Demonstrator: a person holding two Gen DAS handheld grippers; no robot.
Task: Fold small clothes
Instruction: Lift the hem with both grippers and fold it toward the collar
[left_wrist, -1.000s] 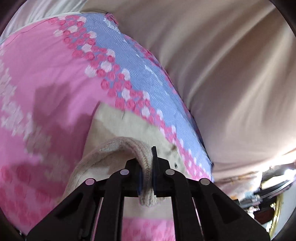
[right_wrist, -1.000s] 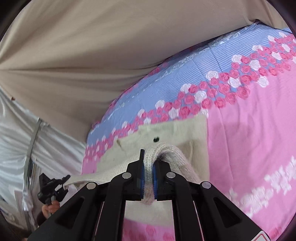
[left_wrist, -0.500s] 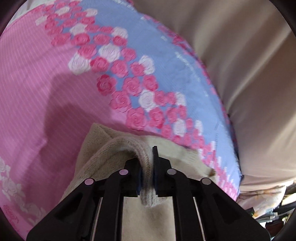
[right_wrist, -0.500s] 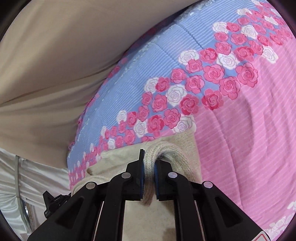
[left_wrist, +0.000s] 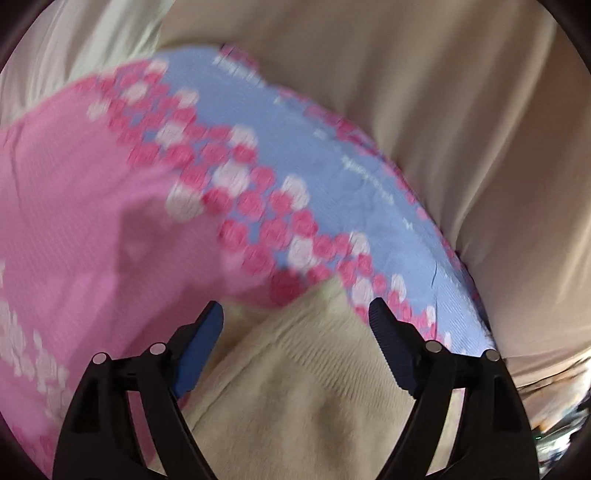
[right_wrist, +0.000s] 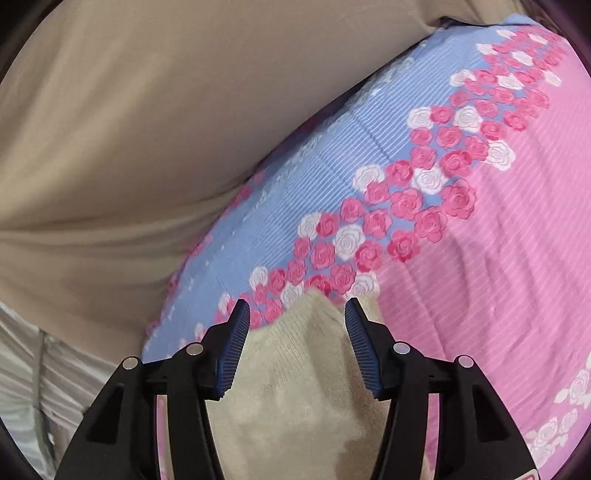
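A cream knitted garment (left_wrist: 314, 369) lies on a pink and blue bedspread with a band of roses (left_wrist: 92, 229). My left gripper (left_wrist: 297, 314) hangs just over its far edge, jaws opening wide, the knit below and between them but not pinched. In the right wrist view the same cream knit (right_wrist: 295, 373) bulges up between the blue pads of my right gripper (right_wrist: 297, 314), whose jaws are also opening; the pads stand clear of the fabric. The rose bedspread (right_wrist: 498, 240) spreads beyond.
Beige draped cloth (left_wrist: 461, 110) rises behind the bed, seen also as beige cloth (right_wrist: 129, 129) in the right view. A pale grey curtain-like sheet (right_wrist: 22, 369) hangs at the lower left of the right view. Dim clutter (left_wrist: 554, 424) sits past the bed's right edge.
Both grippers were shut on ribbed folds of the cream knit; both have now let go and spread their jaws. The garment has dropped onto the bedspread, and both hands sank toward it.
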